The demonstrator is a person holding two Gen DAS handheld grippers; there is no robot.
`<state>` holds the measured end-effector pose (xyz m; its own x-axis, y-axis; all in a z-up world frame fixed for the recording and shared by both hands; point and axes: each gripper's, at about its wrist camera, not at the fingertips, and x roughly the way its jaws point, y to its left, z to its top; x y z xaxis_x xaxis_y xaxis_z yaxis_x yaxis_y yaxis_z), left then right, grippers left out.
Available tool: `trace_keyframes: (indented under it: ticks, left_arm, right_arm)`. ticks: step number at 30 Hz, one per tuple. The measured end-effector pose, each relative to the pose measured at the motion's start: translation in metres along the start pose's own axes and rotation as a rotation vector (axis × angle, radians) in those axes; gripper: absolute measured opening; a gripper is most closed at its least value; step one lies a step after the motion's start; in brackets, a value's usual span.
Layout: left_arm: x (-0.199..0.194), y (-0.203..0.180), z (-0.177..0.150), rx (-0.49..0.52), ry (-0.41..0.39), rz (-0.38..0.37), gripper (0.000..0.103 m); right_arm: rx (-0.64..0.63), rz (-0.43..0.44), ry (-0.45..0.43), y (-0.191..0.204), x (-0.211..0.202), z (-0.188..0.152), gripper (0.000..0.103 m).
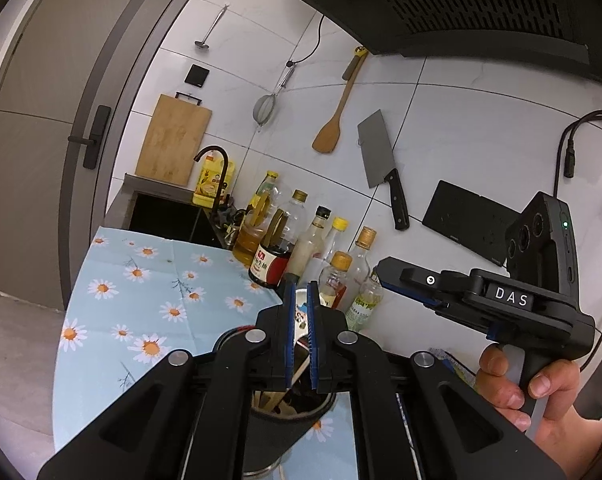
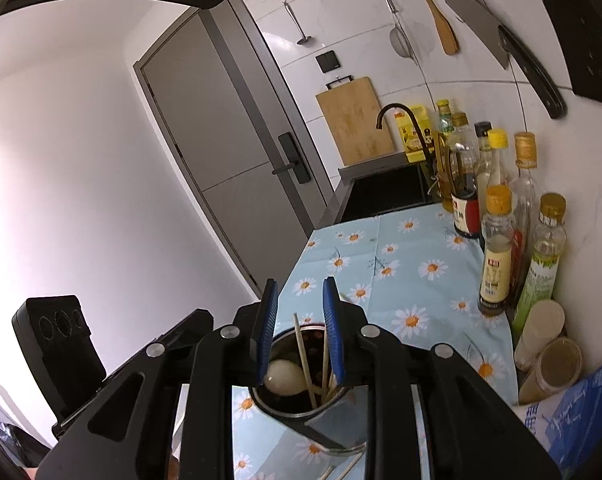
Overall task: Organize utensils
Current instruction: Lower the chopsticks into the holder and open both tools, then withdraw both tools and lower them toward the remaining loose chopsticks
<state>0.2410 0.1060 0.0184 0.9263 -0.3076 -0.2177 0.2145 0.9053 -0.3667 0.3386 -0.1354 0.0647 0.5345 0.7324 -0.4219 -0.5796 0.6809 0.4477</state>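
Both grippers are hovering over the utensil holder (image 2: 301, 396), a dark metal cup standing on the daisy-print cloth (image 2: 381, 264) covering the bench, with chopsticks (image 2: 303, 356) and a pale spoon (image 2: 284, 376) sticking up inside it. The left gripper (image 1: 300, 320) is keeping its blue-padded fingers nearly pressed together, though I cannot tell whether they are pinching anything. The right gripper (image 2: 299, 332) is holding its fingers spread and gripping nothing, with sauce bottles (image 2: 497, 248) lining the wall beside.

daisy tablecloth (image 2: 385, 256) bare toward the sink, bottles (image 2: 497, 240) crowding the wall side, utensil holder (image 2: 297, 408) under both grippers
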Motion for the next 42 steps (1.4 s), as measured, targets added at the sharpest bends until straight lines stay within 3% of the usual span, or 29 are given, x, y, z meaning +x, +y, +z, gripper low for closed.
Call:
trace_keyframes:
  ticks: [1, 11, 16, 21, 23, 28, 33, 42]
  left_arm:
    - [-0.003, 0.0, 0.0, -0.003, 0.004, 0.004, 0.015]
    - [-0.031, -0.002, -0.017, 0.005, 0.12, 0.028, 0.015]
    - [-0.039, 0.0, -0.026, 0.013, 0.21, 0.034, 0.015]
    - [-0.046, 0.006, -0.035, 0.013, 0.296, 0.006, 0.015]
    - [-0.047, 0.01, -0.039, 0.01, 0.332, -0.002, 0.015]
    - [-0.046, 0.022, -0.058, 0.008, 0.466, -0.022, 0.015]
    - [-0.048, 0.038, -0.079, -0.021, 0.547, -0.028, 0.015]
    - [-0.06, 0.062, -0.106, -0.056, 0.605, -0.035, 0.015]
  right_arm:
    - [0.009, -0.004, 0.016, -0.001, -0.001, -0.003, 0.025]
    - [0.095, -0.036, 0.17, -0.01, -0.01, -0.046, 0.025]
    - [0.139, -0.095, 0.224, -0.009, -0.014, -0.075, 0.025]
    - [0.248, -0.112, 0.36, -0.011, -0.005, -0.109, 0.025]
    - [0.279, -0.149, 0.396, -0.009, -0.003, -0.121, 0.036]
    - [0.33, -0.207, 0.473, -0.003, 0.004, -0.142, 0.036]
    - [0.409, -0.266, 0.567, -0.007, 0.014, -0.164, 0.036]
    - [0.526, -0.337, 0.767, -0.009, 0.035, -0.207, 0.036]
